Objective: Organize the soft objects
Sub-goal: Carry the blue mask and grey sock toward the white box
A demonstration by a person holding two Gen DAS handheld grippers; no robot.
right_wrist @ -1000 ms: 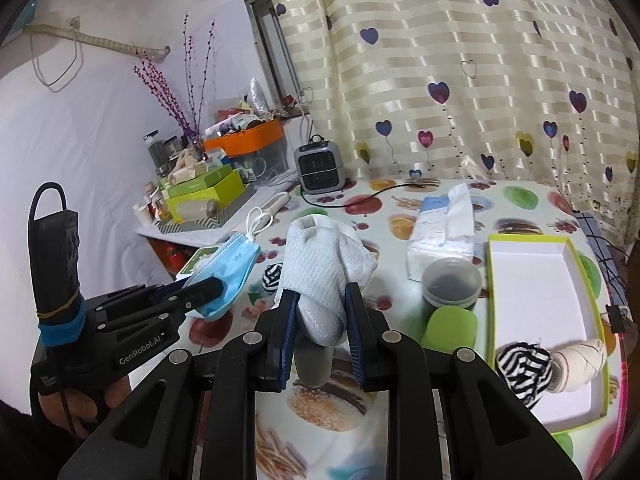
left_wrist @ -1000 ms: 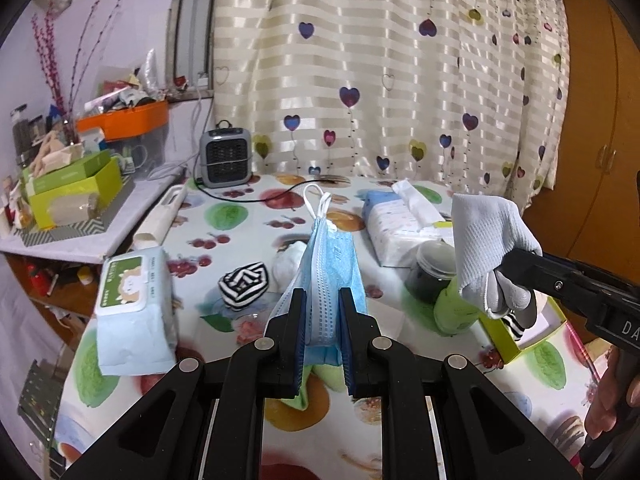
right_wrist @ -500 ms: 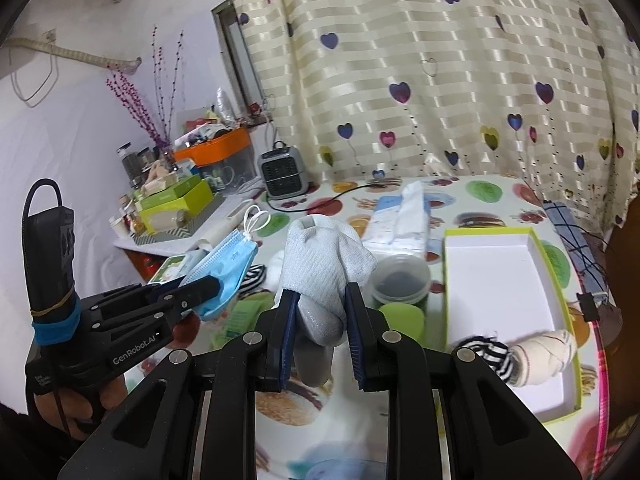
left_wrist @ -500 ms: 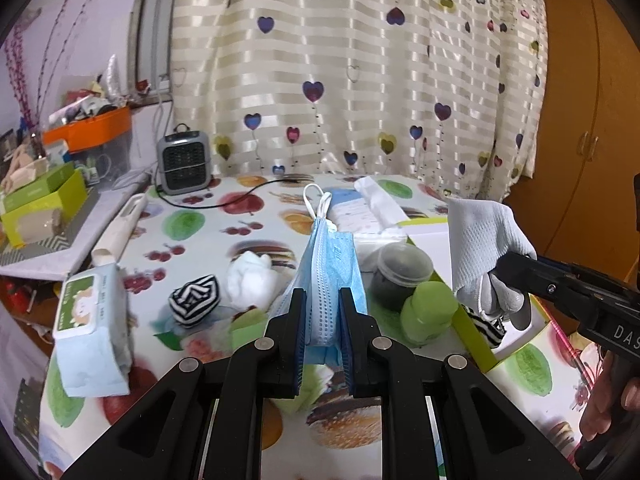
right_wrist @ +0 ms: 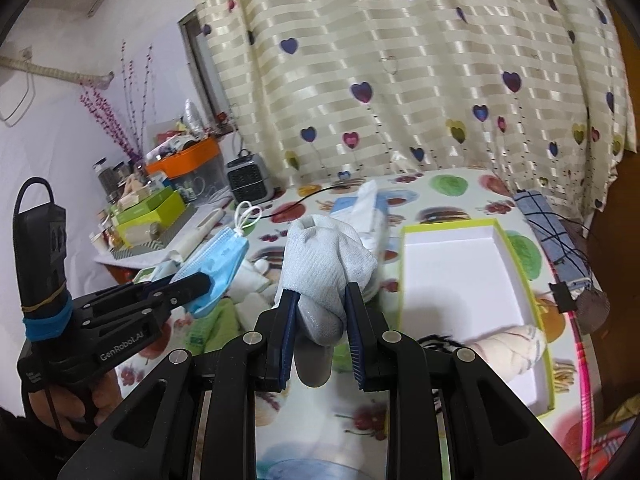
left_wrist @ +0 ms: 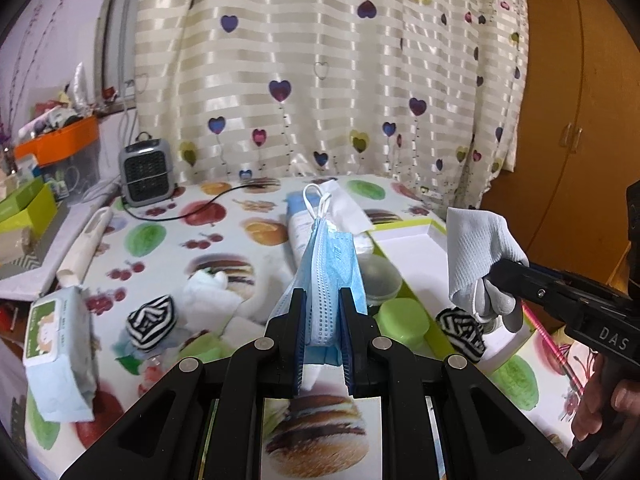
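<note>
The left gripper (left_wrist: 323, 300) is clamped on a folded blue face mask (left_wrist: 330, 276), which stands upright between the blue pads with its white ear loops at the top and is lifted clear of the table (left_wrist: 168, 240). The right gripper (right_wrist: 320, 300) is clamped on a bunched grey-white glove (right_wrist: 326, 264); the cuff sticks up above the jaws and the grey coated fingers hang below them. In the left wrist view the glove (left_wrist: 478, 256) hangs over the near left part of the green-rimmed white box (left_wrist: 408, 248). In the right wrist view the box (right_wrist: 452, 264) lies just right of the gripper; a striped black-and-white sock roll (right_wrist: 436, 340) and a cream sock roll (right_wrist: 508, 344) lie in its near end, and the rest of its floor is bare. On the fruit-print table outside the box lie a second striped sock roll (left_wrist: 151, 322), a white cloth bundle (left_wrist: 216, 296), a pack of wet wipes (left_wrist: 56, 356) near the left edge, and a tissue pack (left_wrist: 320, 220) toward the back. A clear lidded cup (left_wrist: 380, 280) and a green lid (left_wrist: 404, 320) sit just beside the left wall of the box. A small grey heater (left_wrist: 146, 172) stands at the back by the curtain (left_wrist: 320, 80). A hand (right_wrist: 72, 400) grips the handle of the left gripper.
</note>
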